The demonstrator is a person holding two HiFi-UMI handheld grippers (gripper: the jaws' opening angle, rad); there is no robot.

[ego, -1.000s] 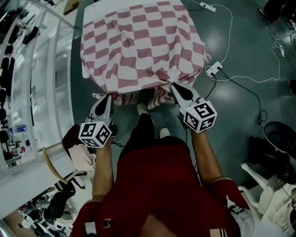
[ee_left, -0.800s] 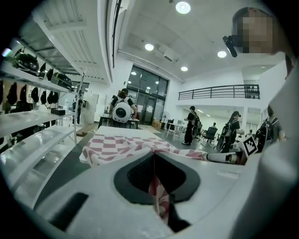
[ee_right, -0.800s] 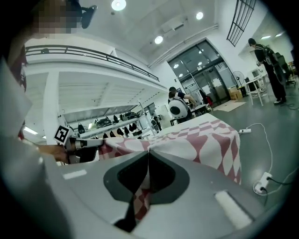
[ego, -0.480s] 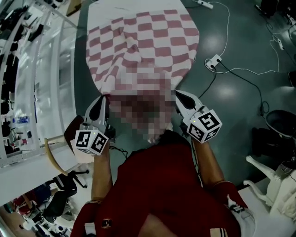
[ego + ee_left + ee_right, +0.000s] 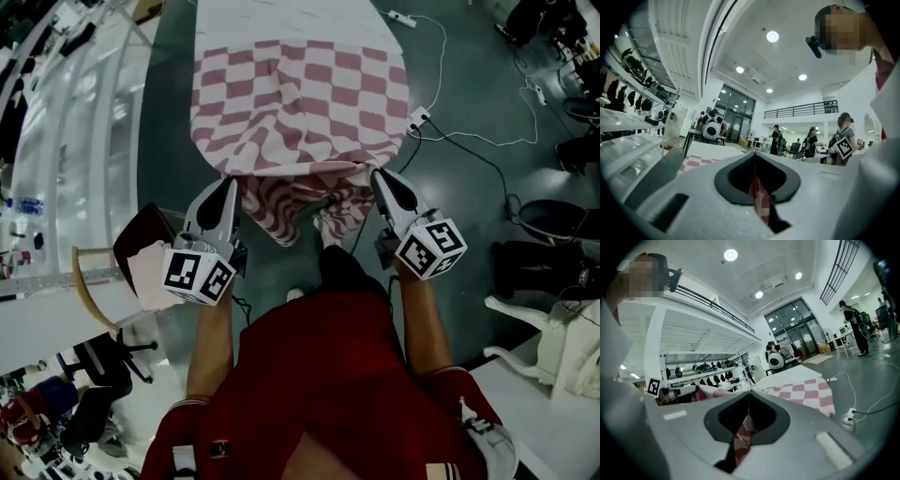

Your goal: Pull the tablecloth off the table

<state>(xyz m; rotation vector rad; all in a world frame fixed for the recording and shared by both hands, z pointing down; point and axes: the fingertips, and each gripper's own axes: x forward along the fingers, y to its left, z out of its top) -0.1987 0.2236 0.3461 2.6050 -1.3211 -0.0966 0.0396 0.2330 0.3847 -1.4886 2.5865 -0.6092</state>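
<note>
The red-and-white checked tablecloth (image 5: 300, 103) covers the near part of a white table (image 5: 281, 19), whose far end is bare. The cloth's near edge hangs bunched off the table end between my two grippers. My left gripper (image 5: 228, 181) is shut on the cloth's near left corner, and a strip of checked fabric (image 5: 760, 199) shows between its closed jaws. At the near right corner, my right gripper (image 5: 376, 173) is shut on the cloth as well, with checked fabric (image 5: 743, 437) hanging from its jaws.
White cables and a power strip (image 5: 419, 117) lie on the grey floor right of the table. White shelving (image 5: 56, 112) runs along the left. A dark chair (image 5: 548, 220) and white chairs (image 5: 553, 347) stand at right. A wooden chair (image 5: 103, 300) is near my left arm.
The cloth has slid toward me: more bare white tabletop shows at the far end and the near edge now hangs bunched lower. Both grippers have kept their hold and pulled back.
</note>
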